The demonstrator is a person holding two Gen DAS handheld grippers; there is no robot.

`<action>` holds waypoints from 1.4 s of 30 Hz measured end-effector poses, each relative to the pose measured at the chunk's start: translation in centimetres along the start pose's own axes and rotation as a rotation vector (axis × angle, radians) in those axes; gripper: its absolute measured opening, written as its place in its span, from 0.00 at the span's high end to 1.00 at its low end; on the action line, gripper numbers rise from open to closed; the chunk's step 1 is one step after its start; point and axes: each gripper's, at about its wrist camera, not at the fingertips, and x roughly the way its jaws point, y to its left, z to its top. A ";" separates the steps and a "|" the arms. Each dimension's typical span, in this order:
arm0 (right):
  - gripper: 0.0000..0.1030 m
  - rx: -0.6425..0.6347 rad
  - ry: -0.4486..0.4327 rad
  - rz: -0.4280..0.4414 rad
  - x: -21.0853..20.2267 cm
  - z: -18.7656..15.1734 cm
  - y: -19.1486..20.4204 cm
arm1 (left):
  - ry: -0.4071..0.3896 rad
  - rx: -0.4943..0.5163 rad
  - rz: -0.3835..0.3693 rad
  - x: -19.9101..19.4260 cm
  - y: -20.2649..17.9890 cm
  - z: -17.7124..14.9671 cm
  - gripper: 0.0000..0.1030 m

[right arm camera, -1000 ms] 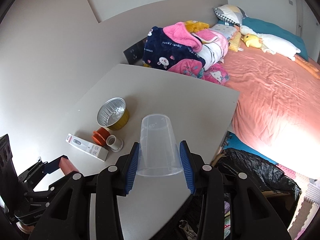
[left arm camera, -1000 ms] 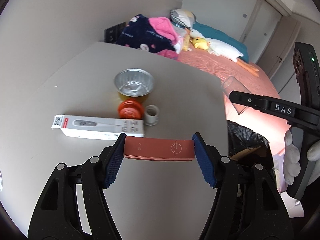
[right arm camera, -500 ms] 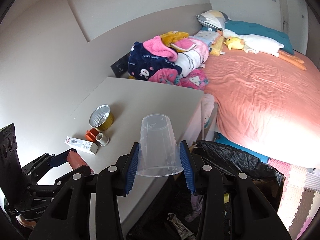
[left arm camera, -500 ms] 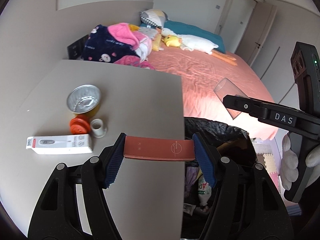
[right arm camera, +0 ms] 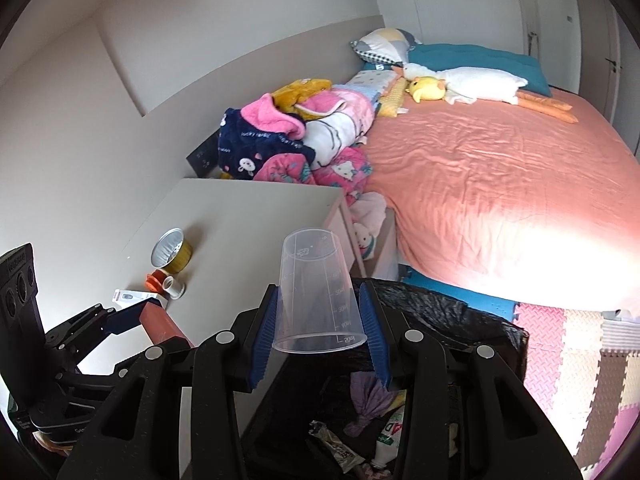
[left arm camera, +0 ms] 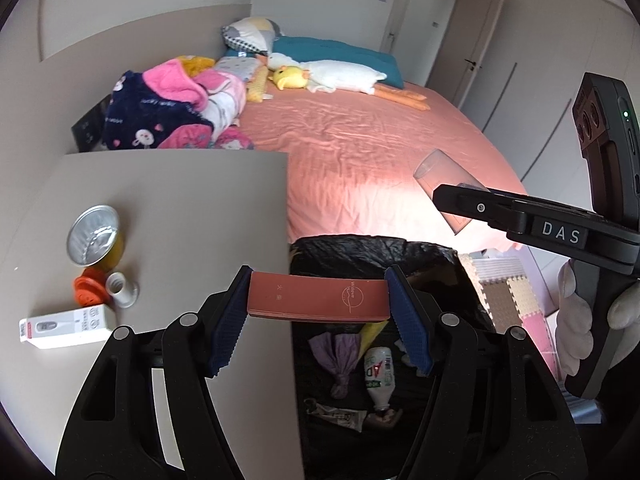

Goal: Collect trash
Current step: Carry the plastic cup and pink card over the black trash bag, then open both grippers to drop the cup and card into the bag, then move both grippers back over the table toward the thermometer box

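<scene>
My left gripper [left arm camera: 318, 312] is shut on a flat red box [left arm camera: 318, 299], held over the near rim of a bin lined with a black bag [left arm camera: 440, 256]. The right gripper [right arm camera: 318, 332] is shut on an upturned clear plastic cup [right arm camera: 316, 300] and hovers over the same bin [right arm camera: 460, 312]. Each gripper shows in the other's view: the right one [left arm camera: 448, 204] with its cup [left arm camera: 434, 168], the left one with the red box [right arm camera: 160, 322]. On the grey table [left arm camera: 180, 200] lie a foil bowl [left arm camera: 94, 236], an orange lid [left arm camera: 89, 291], a small white roll [left arm camera: 120, 289] and a white carton [left arm camera: 66, 326].
Inside the bin are a purple knotted bag [left arm camera: 340, 356], a white bottle [left arm camera: 378, 376] and a wrapper [left arm camera: 340, 414]. A bed with a pink sheet [left arm camera: 360, 144], piled blankets [left arm camera: 176, 108] and plush toys stands behind. Foam mats [right arm camera: 580, 360] cover the floor at right. A gloved hand [left arm camera: 576, 320] holds the right gripper.
Both grippers have swung right, off the table and over the black-lined bin, each still holding its item. The bin's contents have come into view.
</scene>
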 end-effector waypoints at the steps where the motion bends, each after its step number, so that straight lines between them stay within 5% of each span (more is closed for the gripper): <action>1: 0.59 0.004 -0.003 -0.004 -0.2 0.0 -0.3 | 0.002 0.010 -0.008 0.2 -0.4 0.1 0.37; 9: 0.59 0.047 -0.038 -0.034 -2.1 0.0 -2.7 | 0.010 0.073 -0.076 1.0 -2.8 1.1 0.37; 10: 0.58 0.055 -0.046 -0.034 -2.4 0.0 -3.0 | 0.018 0.078 -0.110 1.0 -3.0 1.1 0.35; 11: 0.57 0.067 -0.055 -0.033 -2.8 0.0 -3.3 | 0.043 0.080 -0.155 1.2 -3.3 1.0 0.19; 12: 0.46 0.078 -0.065 -0.040 -3.2 0.0 -3.5 | 0.063 0.075 -0.176 1.4 -3.4 0.9 0.08; 14: 0.22 0.108 -0.105 -0.091 -4.0 0.0 -4.1 | 0.092 0.068 -0.219 1.8 -3.7 0.7 0.06; 15: 0.21 0.119 -0.134 -0.116 -4.5 -0.1 -4.3 | 0.097 0.067 -0.223 2.0 -3.7 0.6 0.06; 42: 0.21 0.074 -0.098 -0.065 -2.4 0.4 -2.0 | 0.097 0.014 -0.119 1.4 -0.9 -0.5 0.06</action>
